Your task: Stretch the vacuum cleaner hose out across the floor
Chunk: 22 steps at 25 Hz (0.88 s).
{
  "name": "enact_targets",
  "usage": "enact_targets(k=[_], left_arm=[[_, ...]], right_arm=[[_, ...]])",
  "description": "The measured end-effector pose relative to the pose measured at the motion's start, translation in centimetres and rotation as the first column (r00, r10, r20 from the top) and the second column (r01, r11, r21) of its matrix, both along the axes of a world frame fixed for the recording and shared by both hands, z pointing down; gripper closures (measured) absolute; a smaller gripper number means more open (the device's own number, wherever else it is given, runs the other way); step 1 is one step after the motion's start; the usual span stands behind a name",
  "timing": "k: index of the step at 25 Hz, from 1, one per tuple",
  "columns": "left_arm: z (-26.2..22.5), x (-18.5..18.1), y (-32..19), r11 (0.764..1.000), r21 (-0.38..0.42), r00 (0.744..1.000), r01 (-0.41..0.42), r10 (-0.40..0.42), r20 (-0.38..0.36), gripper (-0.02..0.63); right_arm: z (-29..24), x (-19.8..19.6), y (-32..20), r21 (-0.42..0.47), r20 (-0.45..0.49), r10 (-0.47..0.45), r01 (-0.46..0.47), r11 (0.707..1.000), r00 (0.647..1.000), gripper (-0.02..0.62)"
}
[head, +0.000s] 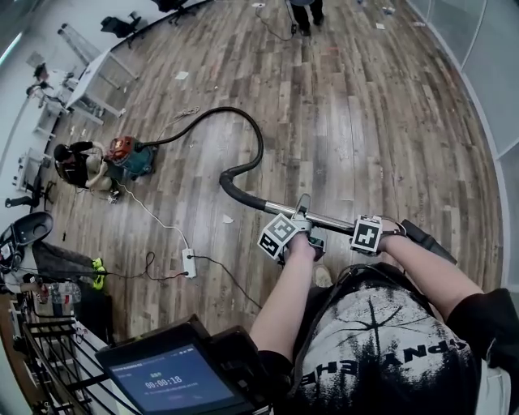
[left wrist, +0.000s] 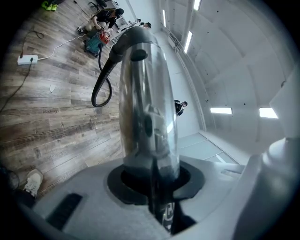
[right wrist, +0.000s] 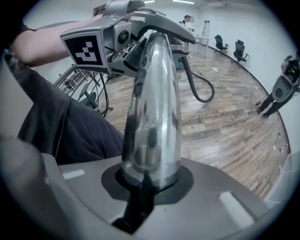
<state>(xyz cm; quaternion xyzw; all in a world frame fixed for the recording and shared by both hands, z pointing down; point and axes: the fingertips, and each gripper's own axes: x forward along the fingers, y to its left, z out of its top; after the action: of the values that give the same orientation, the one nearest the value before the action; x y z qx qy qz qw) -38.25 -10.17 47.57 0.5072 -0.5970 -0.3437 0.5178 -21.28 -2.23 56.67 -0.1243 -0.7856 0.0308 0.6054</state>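
On floor (head: 365, 121), L-centre: vac body (head: 130, 158), w/ crouched person (head: 77, 166) just L of it. Hose (head: 258, 142) leaves vac body to the R, arcs away, bends back toward camera & joins wand (head: 324, 219) near bottom centre. Wand runs L-R thru both grippers: L gripper (head: 302, 220) clamped on it nearer hose, R gripper (head: 362, 231) clamped at its R end. Power strip (head: 189, 263) lies in front of vac body, L of wand. Desks (head: 97, 81) behind vac body; standing person (head: 306, 12) far back.
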Motion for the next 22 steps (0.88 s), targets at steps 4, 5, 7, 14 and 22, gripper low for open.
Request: enact_targets(k=[4, 5, 7, 14, 22], left_arm=[[0.2, 2.5, -0.6, 0.999, -0.003, 0.999, 0.041, -0.041, -0.01, 0.52], [0.3, 3.4, -0.8, 0.999, -0.005, 0.999, 0.051, -0.051, -0.012, 0.52], [0.5, 5.6, -1.2, 0.998, -0.009, 0.998, 0.065, -0.066, -0.014, 0.52], [1.4, 13.1, -1.0, 0.993, -0.042, 0.994, 0.11, -0.11, -0.013, 0.52], [2.2, 17.1, -0.7, 0.988, -0.071, 0.99, 0.137, -0.138, -0.008, 0.52]], right_arm=[[-0.1, 3.2, -1.6, 0.017, -0.03, -0.035, 0.036, 0.999, 0.999, 0.538], [0.0, 4.0, -2.1, 0.023, -0.019, -0.049, 0.049, 0.999, 0.999, 0.538], [0.2, 6.2, -2.9, 0.025, -0.015, -0.068, 0.068, 0.997, 0.998, 0.538], [0.9, 13.9, -3.3, -0.004, -0.008, -0.115, 0.115, 0.993, 0.993, 0.538], [1.7, 19.8, -3.0, -0.058, -0.092, -0.133, 0.128, 0.99, 0.987, 0.538]])
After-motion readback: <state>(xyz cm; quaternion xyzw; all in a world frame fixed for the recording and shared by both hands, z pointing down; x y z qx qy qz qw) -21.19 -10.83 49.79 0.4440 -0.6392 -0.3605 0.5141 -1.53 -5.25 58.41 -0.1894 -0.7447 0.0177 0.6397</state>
